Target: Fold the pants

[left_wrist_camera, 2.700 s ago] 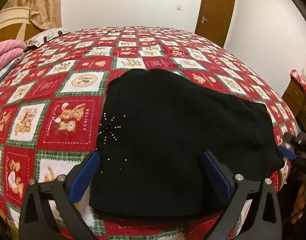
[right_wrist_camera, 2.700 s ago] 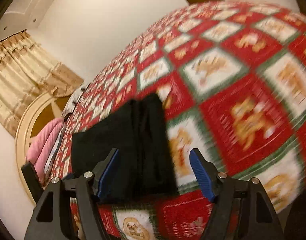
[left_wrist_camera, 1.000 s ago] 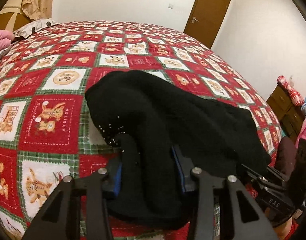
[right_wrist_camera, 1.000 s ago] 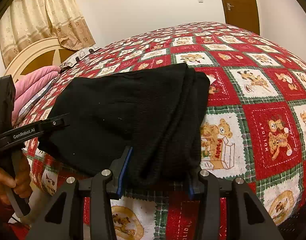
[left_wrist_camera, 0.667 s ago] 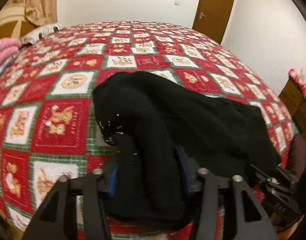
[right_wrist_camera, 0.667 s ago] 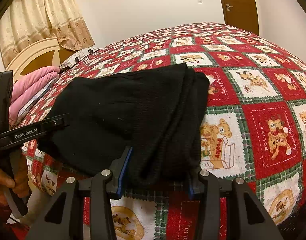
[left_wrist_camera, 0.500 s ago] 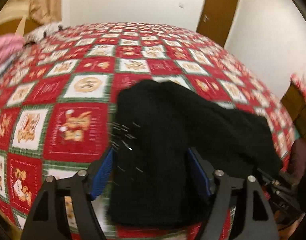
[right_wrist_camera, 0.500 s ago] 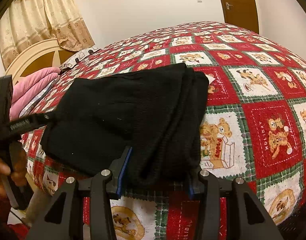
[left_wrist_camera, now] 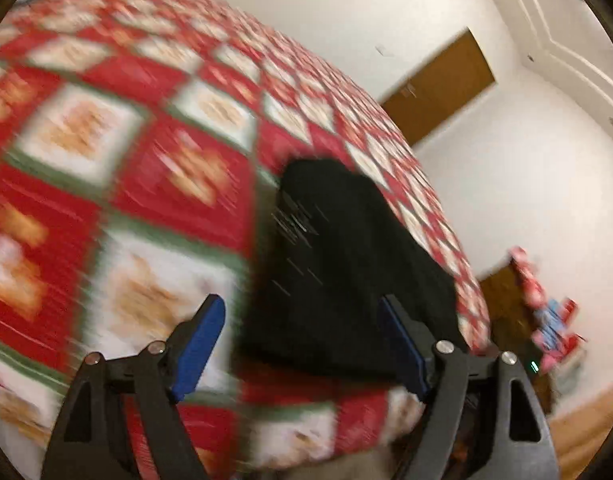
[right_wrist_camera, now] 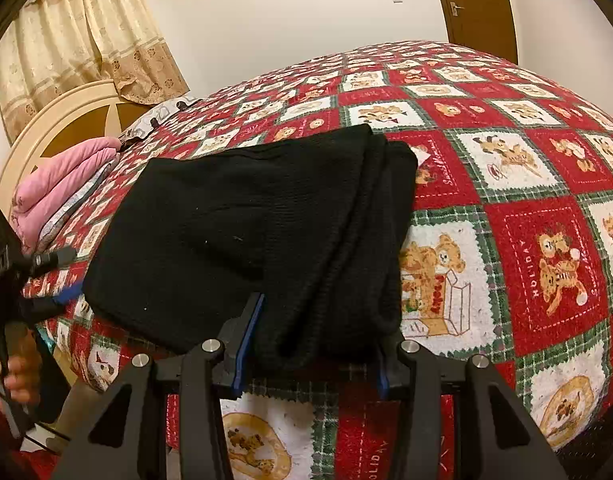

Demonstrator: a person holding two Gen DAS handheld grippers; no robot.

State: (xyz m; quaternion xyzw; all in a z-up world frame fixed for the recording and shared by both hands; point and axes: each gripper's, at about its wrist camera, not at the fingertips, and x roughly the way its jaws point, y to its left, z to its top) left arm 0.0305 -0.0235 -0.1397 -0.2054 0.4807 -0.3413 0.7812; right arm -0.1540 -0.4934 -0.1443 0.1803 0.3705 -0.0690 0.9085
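The black pants (right_wrist_camera: pixel 250 216) lie folded on the red patchwork bedspread (right_wrist_camera: pixel 546 240). My right gripper (right_wrist_camera: pixel 310 344) is shut on the thick folded edge of the pants at their near right side. In the blurred left wrist view the pants (left_wrist_camera: pixel 346 264) lie ahead of my left gripper (left_wrist_camera: pixel 306 332), which is open and empty, its blue pads apart, just off the pants' near edge. The left gripper also shows at the left edge of the right wrist view (right_wrist_camera: pixel 46 280).
A pink folded blanket (right_wrist_camera: pixel 62 184) and a cream headboard (right_wrist_camera: pixel 58 120) are at the far left. A brown door (right_wrist_camera: pixel 474 0) is at the back. A wooden dresser with red and blue items (left_wrist_camera: pixel 546 320) stands beyond the bed's corner.
My left gripper has let go of the pants, opened and swung away to the left, tilting sharply. My right gripper has stayed shut on the folded edge.
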